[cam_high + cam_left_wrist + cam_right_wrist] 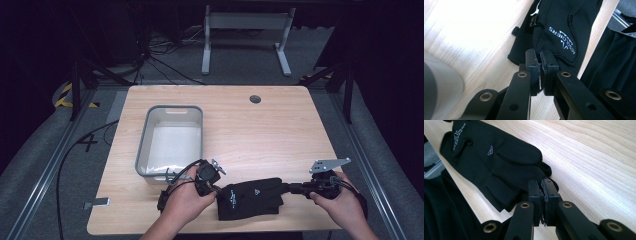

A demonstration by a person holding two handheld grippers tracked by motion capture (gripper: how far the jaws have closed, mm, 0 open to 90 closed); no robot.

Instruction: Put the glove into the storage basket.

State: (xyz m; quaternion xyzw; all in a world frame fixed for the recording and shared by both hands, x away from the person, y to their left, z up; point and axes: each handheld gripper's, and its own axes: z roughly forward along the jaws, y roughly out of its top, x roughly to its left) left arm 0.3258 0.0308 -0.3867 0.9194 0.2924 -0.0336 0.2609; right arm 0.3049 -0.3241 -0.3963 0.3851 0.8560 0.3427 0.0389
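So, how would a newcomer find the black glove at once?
Start at the wooden table and go to its near edge, right of the grey bin. The glove lies between both grippers, the only black cloth item, with white lettering.

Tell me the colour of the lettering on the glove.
White, on the black glove. It shows best in the left gripper view.

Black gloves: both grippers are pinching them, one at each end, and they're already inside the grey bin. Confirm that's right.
Not quite. The left gripper and right gripper do pinch the black gloves at opposite ends, but the high view shows them over the table, beside the grey bin, not inside it.
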